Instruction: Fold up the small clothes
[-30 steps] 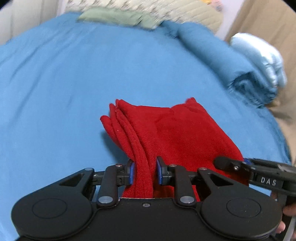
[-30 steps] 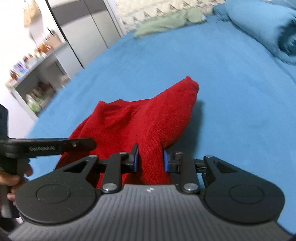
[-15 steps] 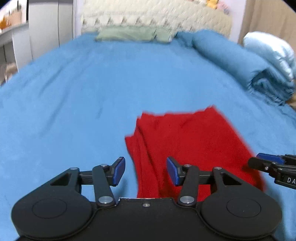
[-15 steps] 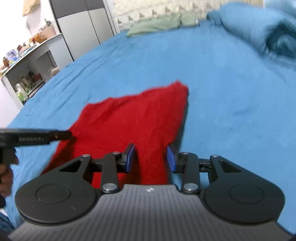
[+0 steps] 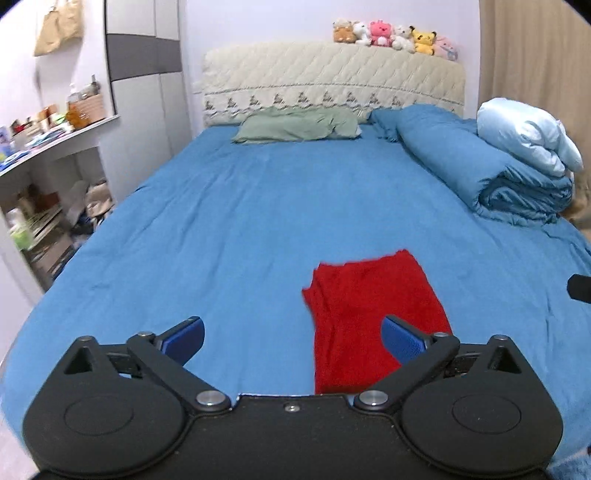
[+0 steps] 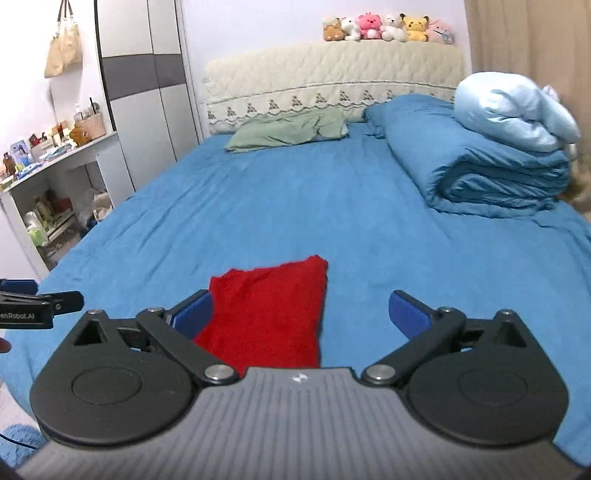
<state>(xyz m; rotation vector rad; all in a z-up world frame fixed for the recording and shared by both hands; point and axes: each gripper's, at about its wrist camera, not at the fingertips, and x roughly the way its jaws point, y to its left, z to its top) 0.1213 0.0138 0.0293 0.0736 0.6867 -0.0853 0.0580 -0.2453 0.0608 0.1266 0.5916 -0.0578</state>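
Red cloth (image 5: 373, 325), folded into a neat oblong, lies flat on the blue bed (image 5: 240, 221) just ahead of and below both of your tools. Your left hand-held gripper (image 5: 291, 334) has its jaws spread wide after just opening, and nothing is between them: the cloth sits down on the sheet beyond them, toward the right-hand pad (image 5: 400, 341) and partly behind it in the left wrist view, while the left-hand pad (image 5: 184, 334) has only bare sheet behind it. Your right hand-held gripper (image 6: 301, 310) has likewise just opened to its full spread and holds nothing; from its camera the cloth (image 6: 269, 314) lies toward its left-hand pad (image 6: 194, 312), and its right-hand pad (image 6: 408, 314) stands over plain sheet. Neither tool touches the cloth. The stacked fold edges show along the cloth's left side in the left wrist view.

Far ahead of both tools, at the head of the bed, a green pillow (image 5: 295, 125) rests against a cream quilted headboard (image 5: 332, 81) topped by a row of plush toys (image 5: 395, 35). Ahead and to the right, a rolled blue duvet (image 5: 480, 173) carries a pale blue quilt (image 5: 524, 133) on top. Off to the left stand a cluttered shelf (image 6: 55, 155) and a wardrobe (image 6: 147, 74).
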